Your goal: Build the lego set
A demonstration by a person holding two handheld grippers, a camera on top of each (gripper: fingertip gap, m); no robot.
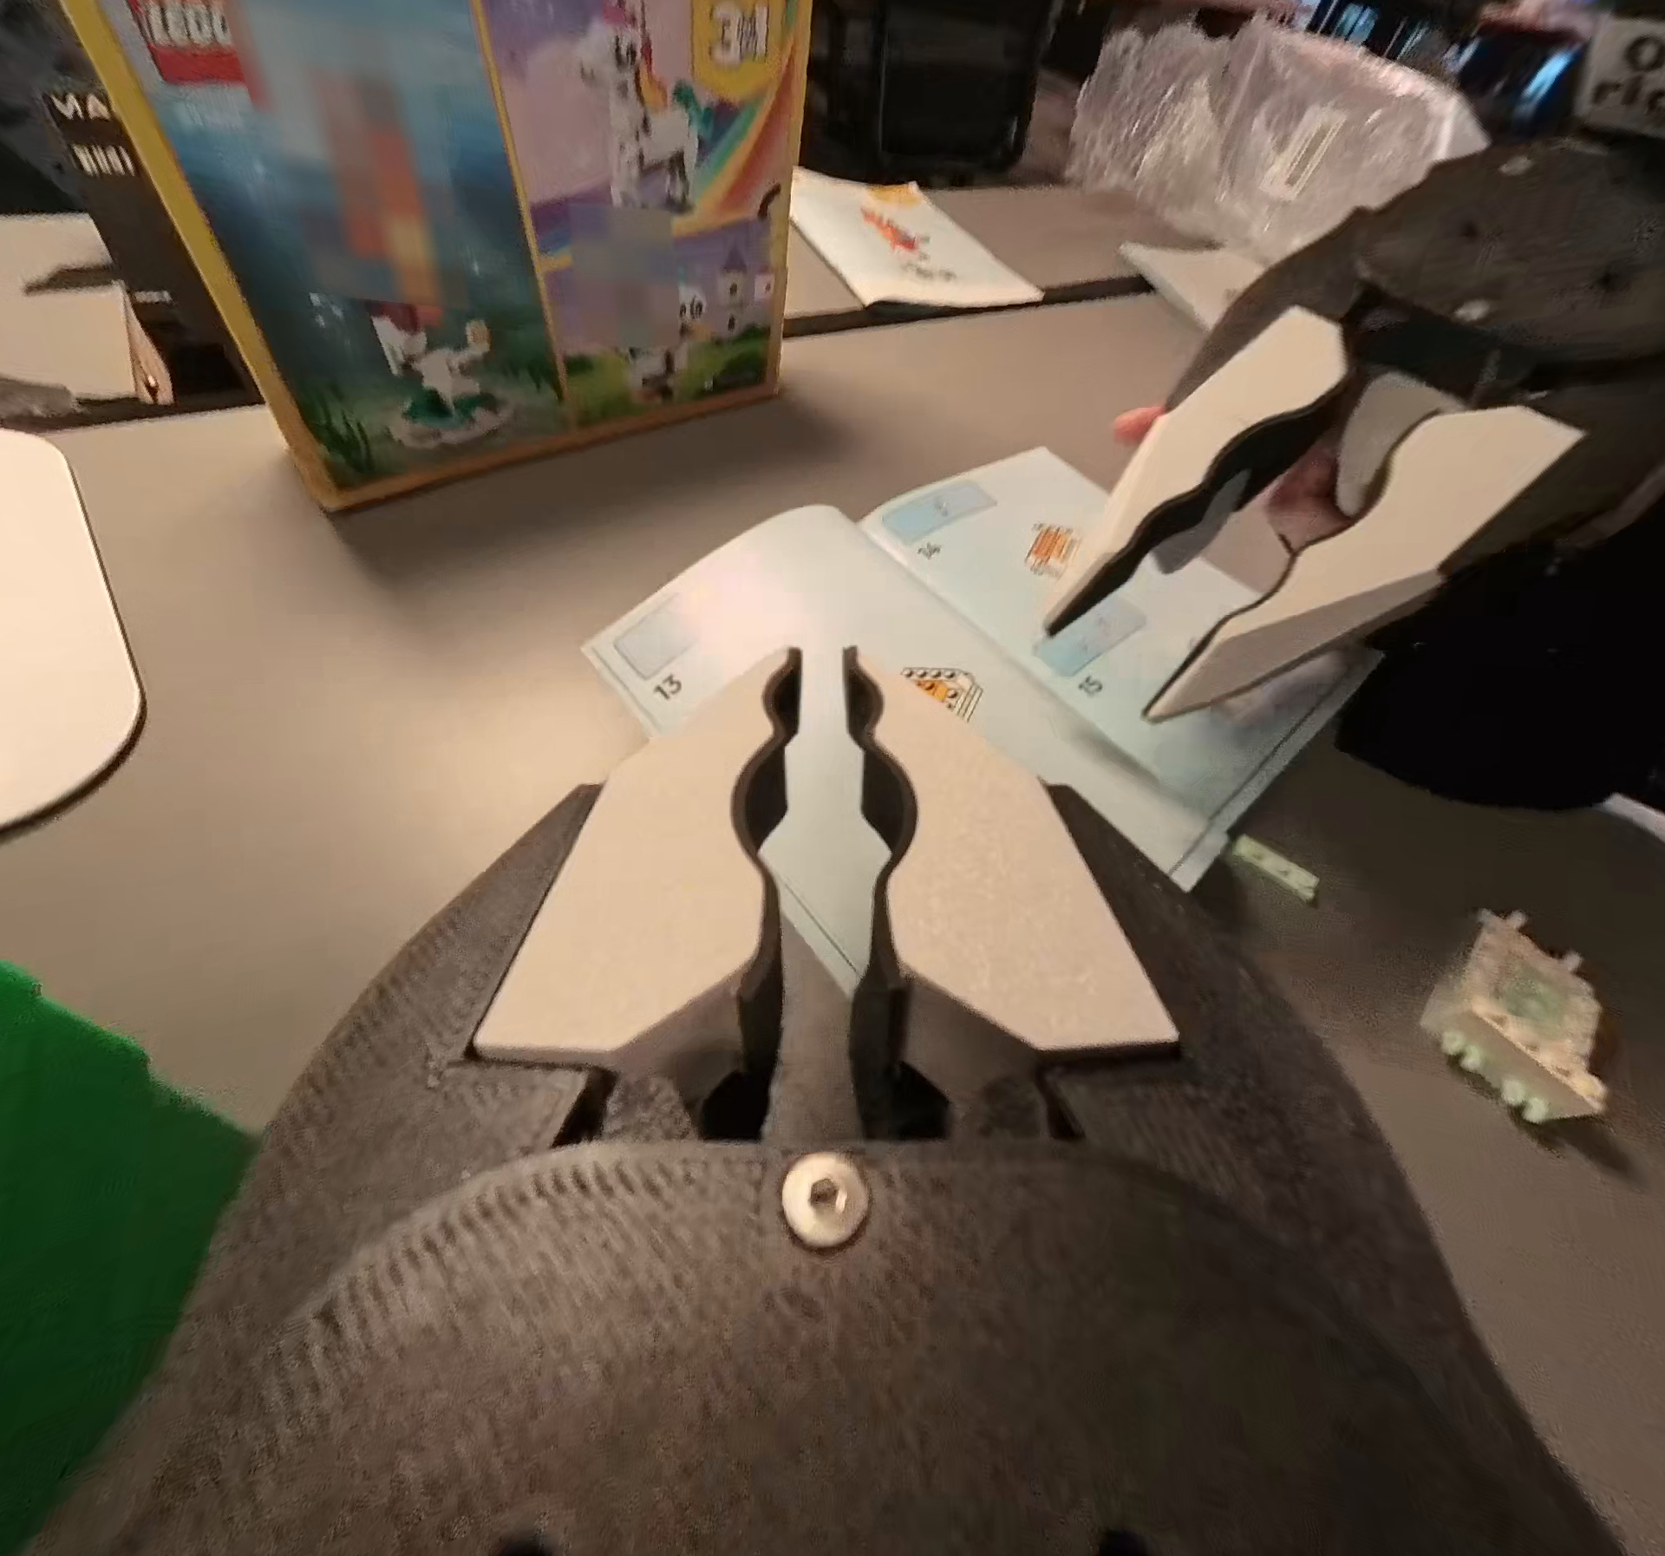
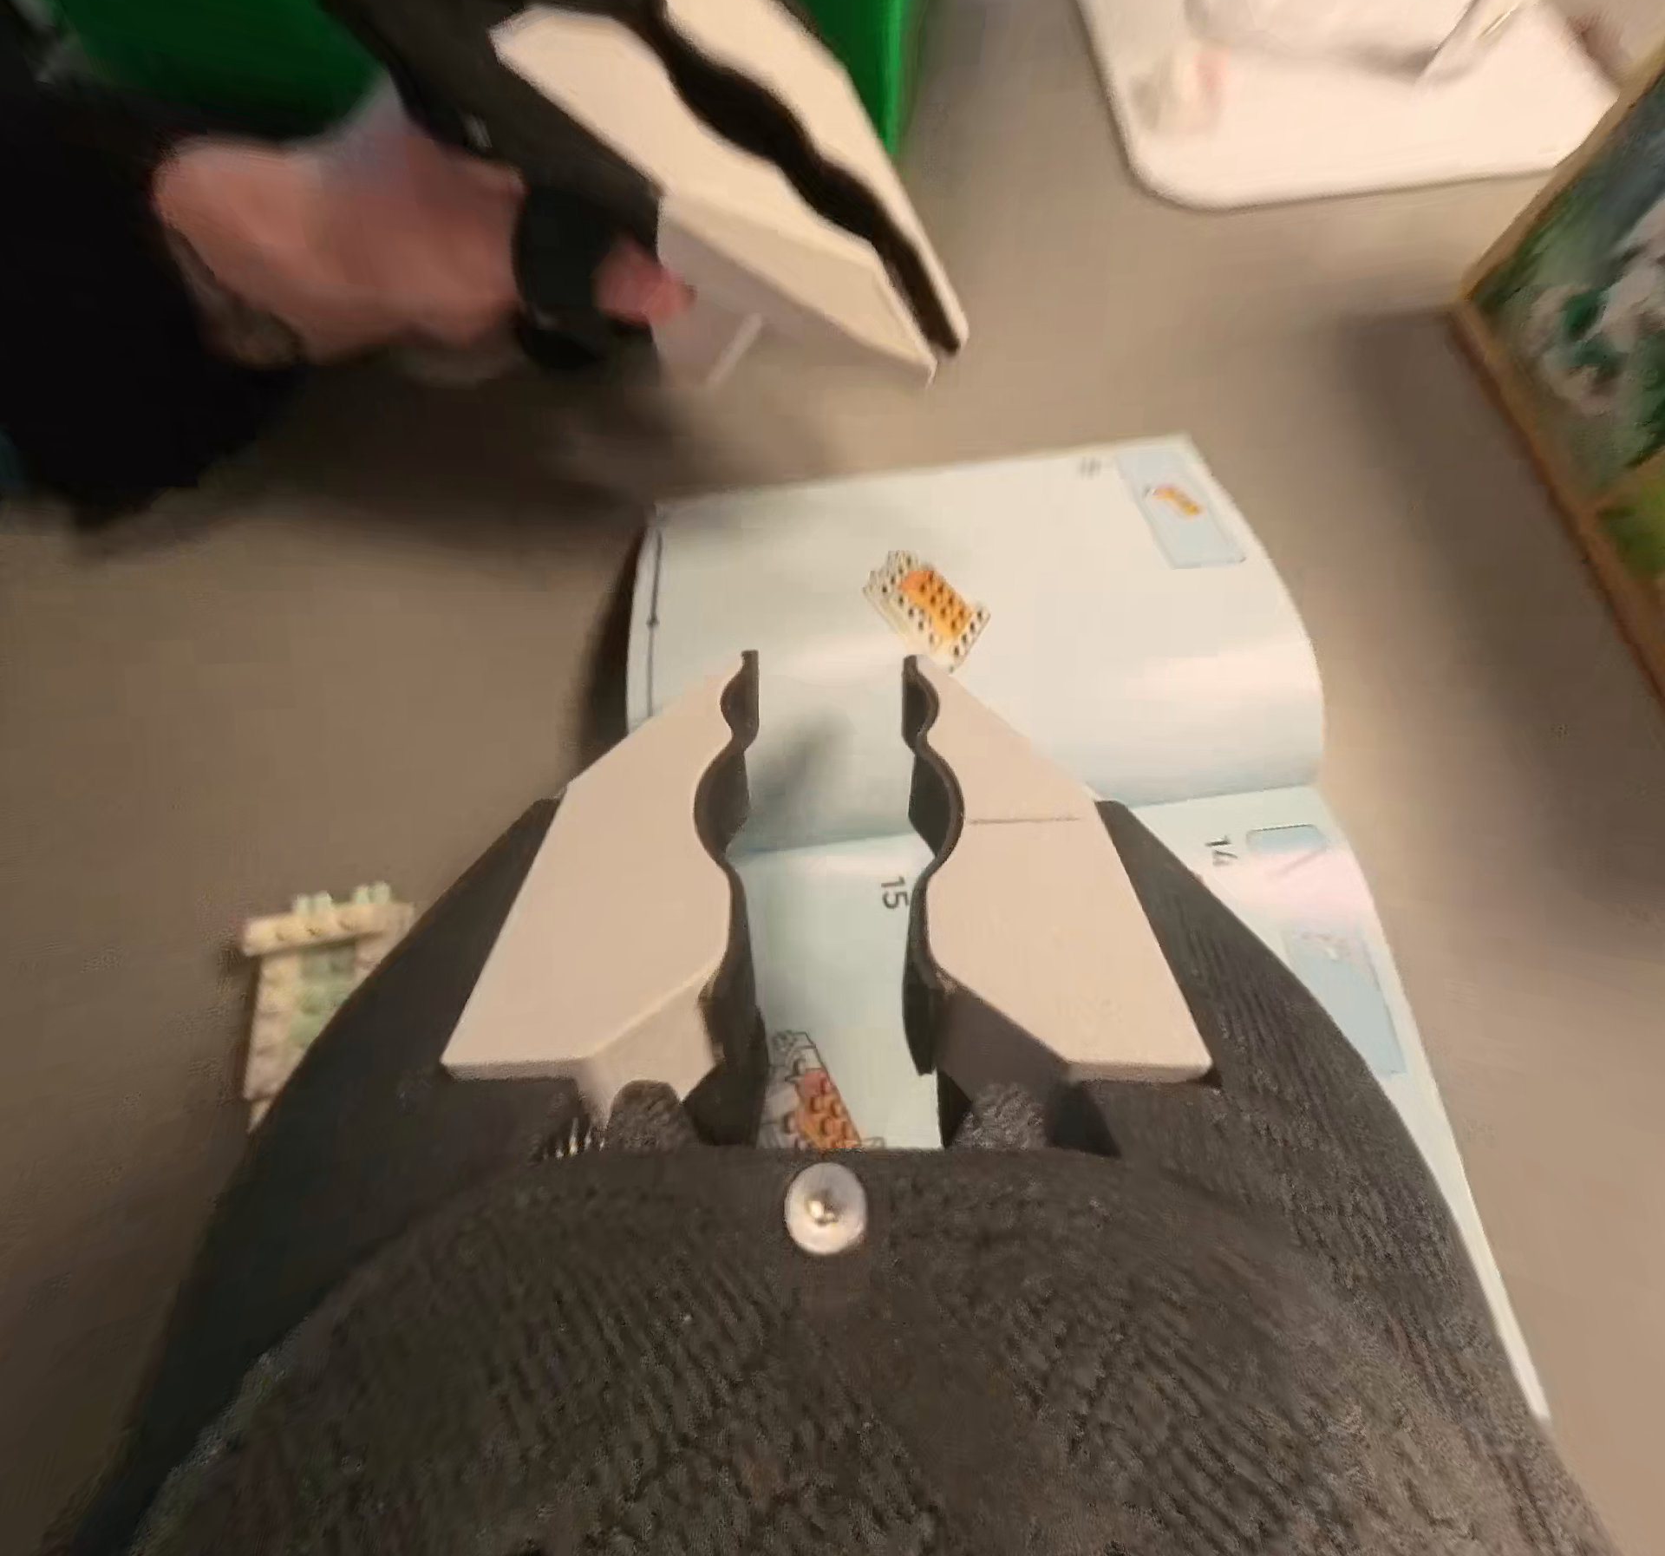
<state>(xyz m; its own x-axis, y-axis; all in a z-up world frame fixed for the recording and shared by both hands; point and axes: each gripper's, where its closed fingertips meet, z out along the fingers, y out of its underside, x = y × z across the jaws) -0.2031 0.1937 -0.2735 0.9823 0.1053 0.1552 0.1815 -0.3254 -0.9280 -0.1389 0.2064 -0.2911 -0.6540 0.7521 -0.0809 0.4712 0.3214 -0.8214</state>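
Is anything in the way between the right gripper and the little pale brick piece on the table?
Nothing visible. The right gripper hangs open over the open booklet, and the brick piece lies beside it on bare table.

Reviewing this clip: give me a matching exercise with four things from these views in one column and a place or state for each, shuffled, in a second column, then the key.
Things:
1. set box
2. instruction booklet
3. pale green brick assembly
4. left gripper

Places or states:
A. lying open, flat on the table
B. standing upright behind the booklet
C. empty, fingertips a narrow gap apart
D. on the table beside the booklet

Pairs: 1-B, 2-A, 3-D, 4-C
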